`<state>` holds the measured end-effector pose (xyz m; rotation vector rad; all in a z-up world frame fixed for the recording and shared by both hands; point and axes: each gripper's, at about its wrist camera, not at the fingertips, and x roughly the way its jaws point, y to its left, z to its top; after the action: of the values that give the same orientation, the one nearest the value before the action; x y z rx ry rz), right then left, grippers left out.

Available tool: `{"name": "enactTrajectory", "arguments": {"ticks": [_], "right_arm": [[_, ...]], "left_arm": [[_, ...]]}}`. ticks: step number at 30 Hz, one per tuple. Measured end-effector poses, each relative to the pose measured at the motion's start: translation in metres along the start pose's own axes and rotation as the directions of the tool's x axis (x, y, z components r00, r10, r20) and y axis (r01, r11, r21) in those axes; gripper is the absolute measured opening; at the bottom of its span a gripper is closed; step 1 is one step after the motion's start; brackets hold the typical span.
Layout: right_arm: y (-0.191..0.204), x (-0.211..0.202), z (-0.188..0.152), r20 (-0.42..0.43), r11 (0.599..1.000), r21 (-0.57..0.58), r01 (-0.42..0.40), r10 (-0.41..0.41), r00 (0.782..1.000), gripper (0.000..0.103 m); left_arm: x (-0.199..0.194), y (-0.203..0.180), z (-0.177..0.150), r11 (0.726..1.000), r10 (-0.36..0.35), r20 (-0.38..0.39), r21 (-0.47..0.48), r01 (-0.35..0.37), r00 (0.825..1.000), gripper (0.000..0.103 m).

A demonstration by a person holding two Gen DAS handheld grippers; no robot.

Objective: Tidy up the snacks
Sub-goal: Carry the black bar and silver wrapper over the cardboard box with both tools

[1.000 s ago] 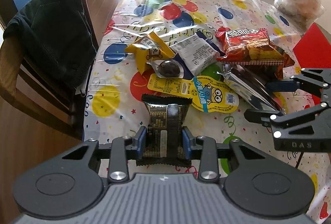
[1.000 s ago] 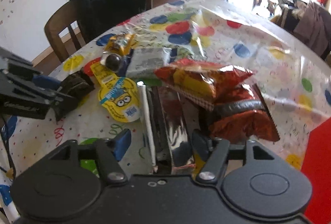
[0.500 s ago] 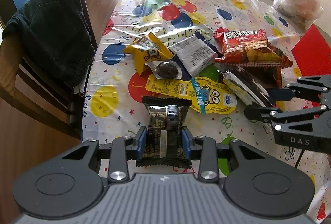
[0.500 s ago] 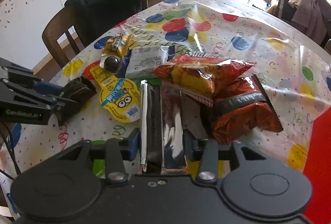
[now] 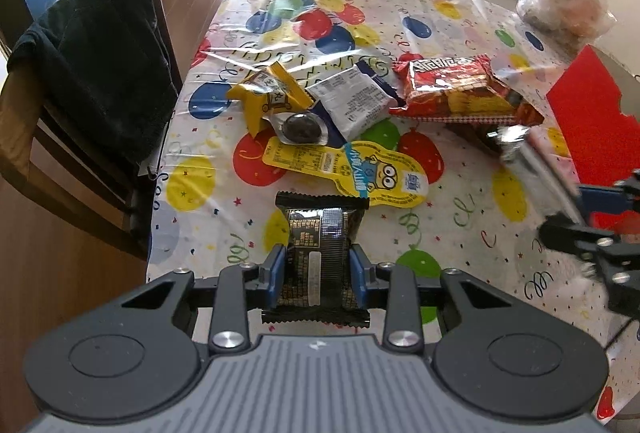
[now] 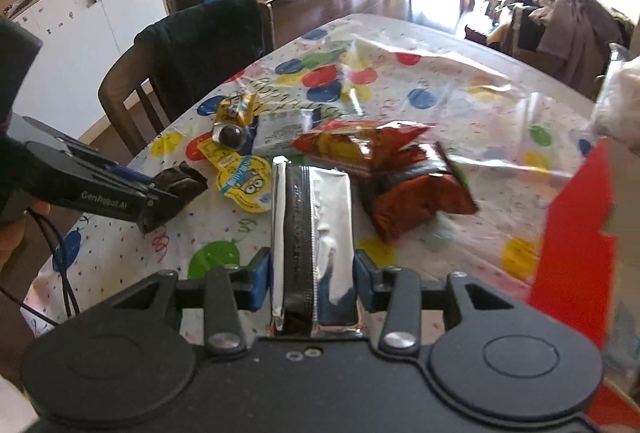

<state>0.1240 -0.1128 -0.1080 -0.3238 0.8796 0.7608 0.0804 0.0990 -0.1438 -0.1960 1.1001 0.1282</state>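
Both hands loaded with snacks
Left gripper point(image 5: 318, 275) clamped the dark packet point(image 5: 320, 253), right gripper point(image 6: 308, 279) the silver pouch point(image 6: 312, 233); best lifted clear of the counter point(image 5: 460, 233) pile.

We see 2 wrist views, each looking steeply down along its fingers point(image 5: 276, 273), close over the desk point(image 5: 460, 225); both share the snack pile point(image 6: 256, 185).
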Motion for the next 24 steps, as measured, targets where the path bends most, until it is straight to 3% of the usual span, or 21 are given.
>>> {"name": "enactTrajectory", "arguments": {"ticks": [9,16,24], "right_arm": [[-0.038,-0.054,-0.017,0.055,0.994,0.091,0.054,-0.060,0.997,0.041],[-0.082,-0.095,-0.028,0.102,0.981,0.167,0.095,-0.113,0.988,0.041],[-0.140,-0.133,-0.046,0.130,0.960,0.225,0.165,-0.197,0.972,0.041]], "left_arm": [[-0.037,-0.039,0.006,0.999,-0.044,0.053,0.021,0.043,0.998,0.032],[-0.072,-0.107,0.023,0.990,-0.108,0.132,0.107,0.094,0.985,0.032],[-0.084,-0.190,0.036,0.966,-0.183,0.155,0.211,0.148,0.971,0.032]]}}
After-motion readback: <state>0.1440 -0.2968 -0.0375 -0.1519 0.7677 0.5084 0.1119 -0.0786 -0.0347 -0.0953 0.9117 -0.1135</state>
